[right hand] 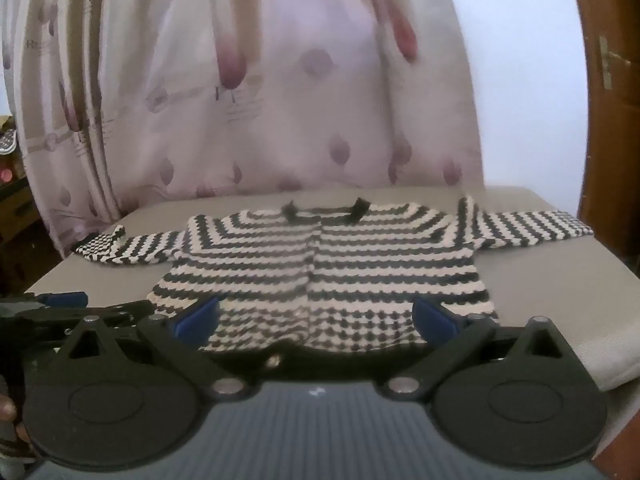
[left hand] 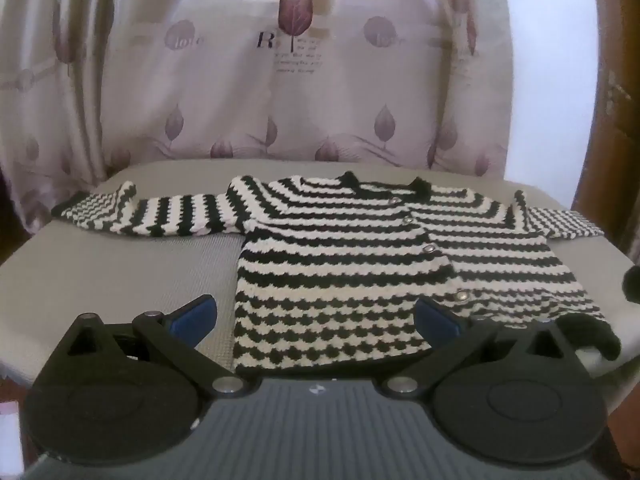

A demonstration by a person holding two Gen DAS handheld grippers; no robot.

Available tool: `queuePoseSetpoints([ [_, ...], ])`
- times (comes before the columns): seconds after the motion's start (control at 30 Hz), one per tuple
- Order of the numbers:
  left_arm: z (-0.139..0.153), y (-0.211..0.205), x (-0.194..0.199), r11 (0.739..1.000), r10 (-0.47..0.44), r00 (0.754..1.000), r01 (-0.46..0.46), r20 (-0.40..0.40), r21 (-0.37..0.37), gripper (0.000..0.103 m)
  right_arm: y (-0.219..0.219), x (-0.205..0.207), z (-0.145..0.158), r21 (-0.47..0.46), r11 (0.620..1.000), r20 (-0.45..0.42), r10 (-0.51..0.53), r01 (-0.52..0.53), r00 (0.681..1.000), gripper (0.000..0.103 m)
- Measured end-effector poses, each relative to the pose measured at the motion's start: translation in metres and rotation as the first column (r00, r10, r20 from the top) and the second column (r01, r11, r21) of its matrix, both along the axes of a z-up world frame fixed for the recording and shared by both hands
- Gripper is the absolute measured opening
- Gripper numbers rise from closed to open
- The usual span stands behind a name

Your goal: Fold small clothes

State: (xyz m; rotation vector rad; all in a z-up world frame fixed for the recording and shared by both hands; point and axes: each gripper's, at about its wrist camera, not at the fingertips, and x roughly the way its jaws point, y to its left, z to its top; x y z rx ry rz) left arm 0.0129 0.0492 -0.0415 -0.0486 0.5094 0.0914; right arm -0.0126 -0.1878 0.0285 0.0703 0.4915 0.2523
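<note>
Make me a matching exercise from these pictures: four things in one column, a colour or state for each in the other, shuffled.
Things
1. cardigan
2. collar
3. curtain
4. left gripper

Descriptions
A. pale with purple leaves
B. solid black
C. fingers spread wide, holding nothing
D. striped black and white, spread flat, sleeves out

Pairs: 1-D, 2-B, 3-A, 4-C

"R" and "love" (faint) on curtain (left hand: 280,80)

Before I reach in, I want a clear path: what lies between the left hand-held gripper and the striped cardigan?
Nothing: in the left wrist view the open left hand-held gripper already frames the cardigan's near hem.
</note>
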Motion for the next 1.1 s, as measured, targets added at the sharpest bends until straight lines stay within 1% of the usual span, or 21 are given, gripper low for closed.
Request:
queuePoseSetpoints([
  [0.17,-0.006,0.015,0.018,1.000,0.015,1.000,-0.015,-0.025,-0.003,0.103,0.003,0.007,-0.003,0.012,1.000,-0.007,0.018,-0.018,1.000,0.103],
  [0.3,-0.011,0.030,0.029,0.999,0.052,0.998,-0.053,-0.041,-0.005,0.103,0.007,0.017,-0.007,0.008,1.000,-0.030,0.020,-0.020,0.999,0.103],
  [0.33,-0.012,0.034,0.033,0.998,0.062,0.997,-0.062,-0.046,-0.003,0.103,0.011,0.027,-0.008,0.009,1.000,-0.045,0.020,-0.020,0.999,0.103],
  [0.57,-0.018,0.057,0.050,0.994,0.114,0.991,-0.113,-0.065,0.013,0.103,0.021,0.034,-0.015,-0.006,0.999,-0.073,0.042,-0.043,0.996,0.103],
  [0.7,-0.021,0.067,0.058,0.991,0.135,0.988,-0.134,-0.071,0.018,0.103,0.023,0.041,-0.020,-0.013,0.999,-0.117,0.051,-0.053,0.992,0.103],
  [0.8,-0.024,0.075,0.063,0.989,0.151,0.986,-0.150,-0.075,0.015,0.103,0.026,0.045,-0.025,-0.019,0.998,-0.105,0.062,-0.065,0.993,0.103],
  [0.87,-0.025,0.080,0.067,0.987,0.161,0.984,-0.160,-0.080,0.018,0.103,0.029,0.049,-0.027,-0.016,0.998,-0.115,0.065,-0.067,0.991,0.103],
  [1.1,-0.030,0.093,0.079,0.982,0.191,0.977,-0.189,-0.090,0.028,0.103,0.038,0.058,-0.032,-0.054,0.995,-0.130,0.077,-0.084,0.989,0.103],
])
